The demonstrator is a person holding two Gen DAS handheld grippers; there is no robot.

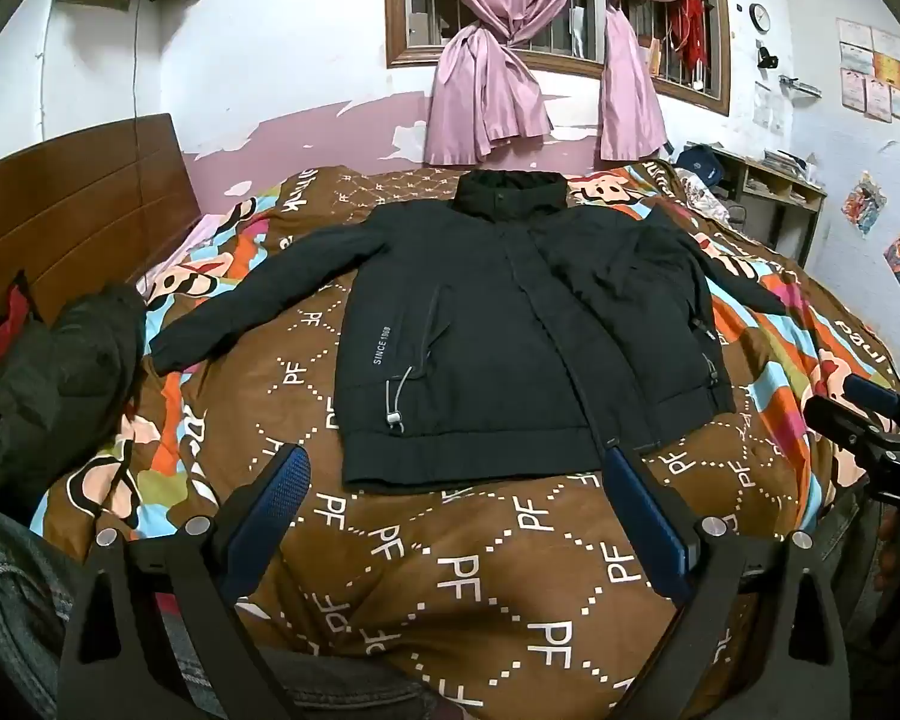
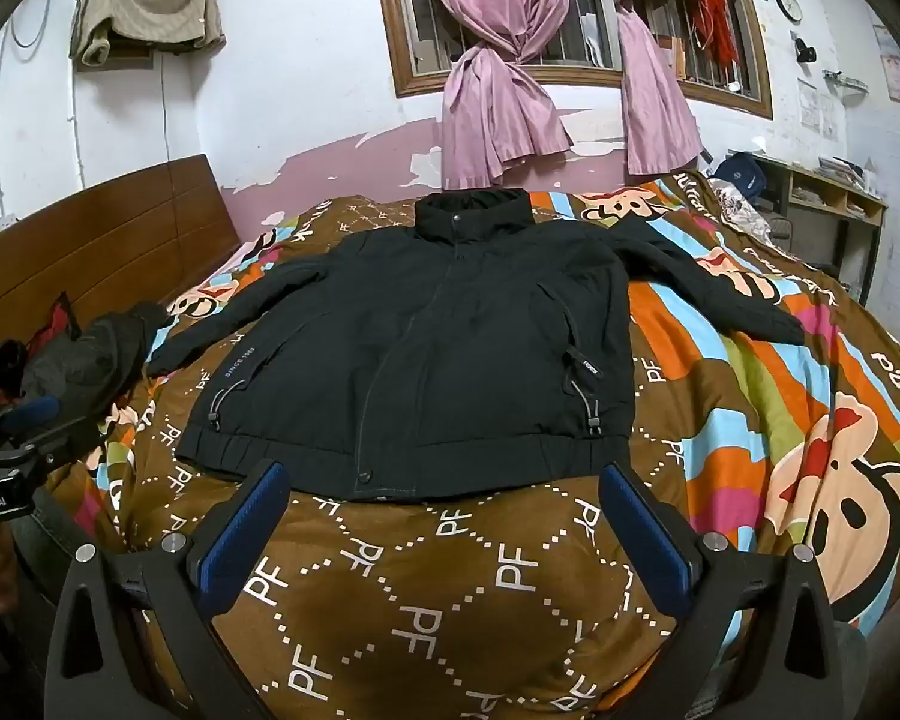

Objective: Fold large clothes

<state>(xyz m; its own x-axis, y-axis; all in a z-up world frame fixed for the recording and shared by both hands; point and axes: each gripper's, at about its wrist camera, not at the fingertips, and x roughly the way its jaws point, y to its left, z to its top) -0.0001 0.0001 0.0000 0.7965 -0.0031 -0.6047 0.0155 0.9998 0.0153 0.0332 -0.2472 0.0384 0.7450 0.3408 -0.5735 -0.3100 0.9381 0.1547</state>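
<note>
On the bed, front side up: black jacket (image 1: 498, 324) spread flat on the brown "PF" quilt (image 1: 462, 570), zipped, collar toward the window wall, hem toward the cameras.
Sleeves: both out to the sides; one reaches toward the headboard (image 1: 84, 210), the other lies over the striped cartoon part of the quilt.
Details: "SINCE 1969" print + drawcord toggle near the hem on one front panel; zip pocket w/ pull on the other.
Left gripper (image 1: 456, 480): fingers wide apart, holding nothing; hangs above the quilt just short of the hem, blue pads (image 1: 279, 498) either side of the jacket's lower edge in the left wrist view.
Right gripper (image 2: 444, 498): also spread wide, nothing between the pads; sits near the hem, no visible contact w/ fabric. Seen at the far right edge of the left wrist view too.
Beside headboard: dark clothes pile (image 1: 60, 384) w/ a bit of red.
Back wall: window (image 1: 558, 6) w/ bars, pink curtains (image 1: 486, 84) knotted; peeling pink paint below.
Right of bed: shelf unit (image 1: 774, 186) w/ papers, wall clock (image 1: 761, 17) above.
</note>
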